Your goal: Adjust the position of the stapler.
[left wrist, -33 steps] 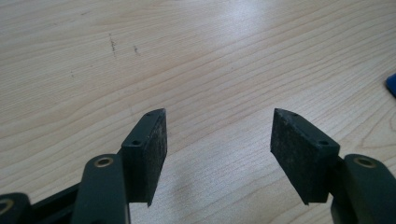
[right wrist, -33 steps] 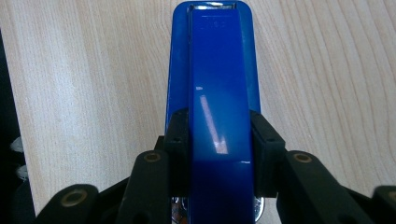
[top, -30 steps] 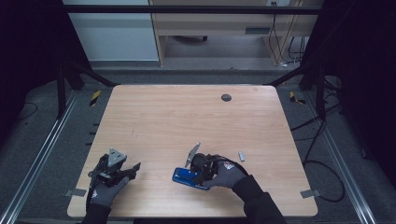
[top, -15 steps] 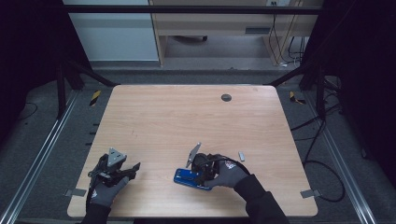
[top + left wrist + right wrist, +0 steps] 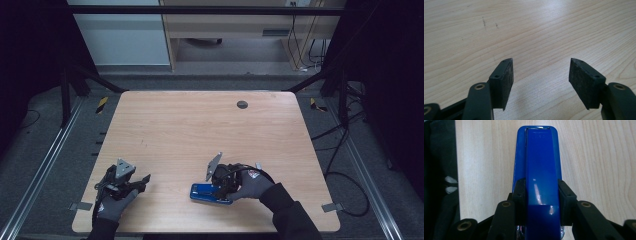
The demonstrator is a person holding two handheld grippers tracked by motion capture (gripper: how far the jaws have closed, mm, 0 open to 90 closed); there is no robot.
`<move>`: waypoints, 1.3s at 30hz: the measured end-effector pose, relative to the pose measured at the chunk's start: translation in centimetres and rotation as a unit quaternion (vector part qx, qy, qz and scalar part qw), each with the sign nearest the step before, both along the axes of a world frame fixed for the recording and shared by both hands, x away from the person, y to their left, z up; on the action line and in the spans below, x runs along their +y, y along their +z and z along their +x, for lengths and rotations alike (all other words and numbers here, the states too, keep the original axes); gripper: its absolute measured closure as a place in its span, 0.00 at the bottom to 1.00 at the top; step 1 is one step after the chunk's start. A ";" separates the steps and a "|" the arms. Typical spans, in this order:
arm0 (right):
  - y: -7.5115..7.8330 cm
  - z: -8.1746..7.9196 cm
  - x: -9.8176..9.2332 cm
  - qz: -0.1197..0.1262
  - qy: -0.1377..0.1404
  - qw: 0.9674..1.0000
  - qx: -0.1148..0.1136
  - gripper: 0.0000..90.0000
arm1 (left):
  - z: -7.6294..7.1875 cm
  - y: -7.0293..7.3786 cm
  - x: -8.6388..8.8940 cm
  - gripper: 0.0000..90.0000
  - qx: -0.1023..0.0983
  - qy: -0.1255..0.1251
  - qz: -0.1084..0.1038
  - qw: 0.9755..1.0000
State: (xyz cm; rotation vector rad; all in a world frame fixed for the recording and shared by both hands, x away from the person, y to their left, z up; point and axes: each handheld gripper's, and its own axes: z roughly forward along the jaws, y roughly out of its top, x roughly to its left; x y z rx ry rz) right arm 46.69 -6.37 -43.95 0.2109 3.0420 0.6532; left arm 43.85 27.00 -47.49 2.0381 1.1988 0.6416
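A blue stapler lies flat on the wooden table near its front edge. My right gripper is shut on it, held by a gloved hand. In the right gripper view the two black pads press on both sides of the stapler at its rear half, and its nose points away from my right gripper. My left gripper rests at the front left of the table in a gloved hand. It is open in the left gripper view, with bare wood between the pads of the left gripper.
A dark round grommet sits in the table's far middle. A small grey piece lies just beyond the right hand. Metal rails and cables run along the floor on both sides of the table.
The right gripper with the stapler has crept slightly to the right. The left gripper has stayed where it was.
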 end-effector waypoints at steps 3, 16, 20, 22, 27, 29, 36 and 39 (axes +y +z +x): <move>0.0 -0.1 -0.2 0.000 0.005 1.000 0.000 0.73 | 0.0 0.0 0.0 0.41 -0.001 0.000 -0.001 1.000; -1.5 0.2 -1.2 0.010 0.038 0.999 0.003 0.73 | 0.1 -0.2 -0.3 0.41 0.004 -0.009 0.006 1.000; -1.6 0.2 -1.4 0.012 0.040 0.999 0.001 0.73 | 0.1 -0.2 -0.4 0.41 0.005 -0.011 0.007 1.000; -1.8 0.3 -1.4 0.011 0.043 0.999 0.001 0.73 | 0.1 -0.2 -0.4 0.41 0.005 -0.012 0.008 1.000; -1.9 0.1 -1.5 0.015 0.037 0.999 -0.001 0.72 | 0.1 -0.2 -0.4 0.41 0.006 -0.014 0.007 1.000; -1.6 0.0 -1.5 0.030 0.029 0.999 -0.002 0.65 | 0.0 -0.1 -0.5 0.41 0.005 -0.016 0.007 1.000; -0.6 -0.4 -1.8 0.061 0.012 0.998 -0.017 0.64 | 0.0 0.0 -0.6 0.41 0.004 -0.021 0.005 1.000; 0.2 -0.4 -2.5 0.101 -0.025 0.994 -0.024 0.62 | -0.1 0.3 -0.8 0.41 0.000 -0.028 0.003 1.000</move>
